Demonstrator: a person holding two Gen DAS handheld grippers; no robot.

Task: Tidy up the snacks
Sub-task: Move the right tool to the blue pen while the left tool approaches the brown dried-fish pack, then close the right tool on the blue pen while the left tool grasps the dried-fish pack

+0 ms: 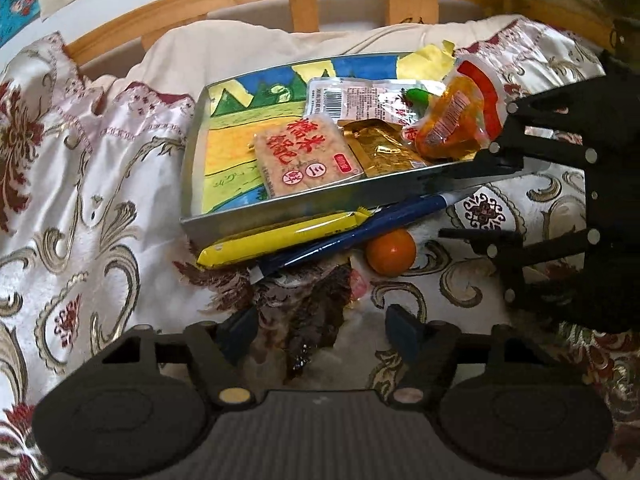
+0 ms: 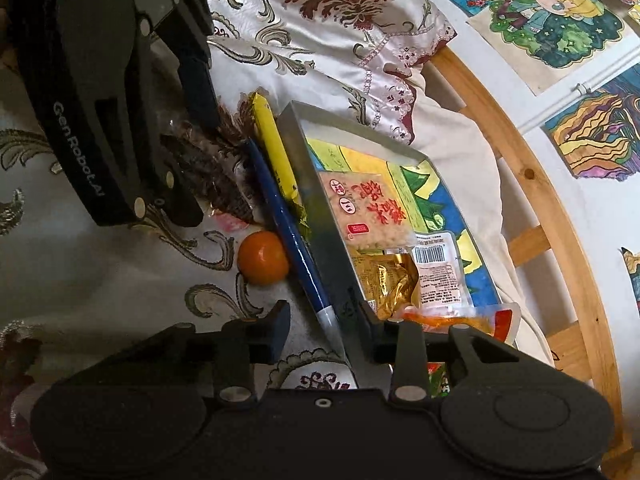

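While part-open, right gripper [image 2: 324, 333] astride tray [image 2: 316, 200]

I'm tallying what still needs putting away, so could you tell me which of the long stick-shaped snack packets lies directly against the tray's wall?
The yellow stick packet lies along the tray wall; the dark blue stick packet lies on its outer side.

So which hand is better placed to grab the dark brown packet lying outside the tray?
Left. The left gripper straddles the dark brown packet, open; the right gripper is across at the tray wall, straddling it.
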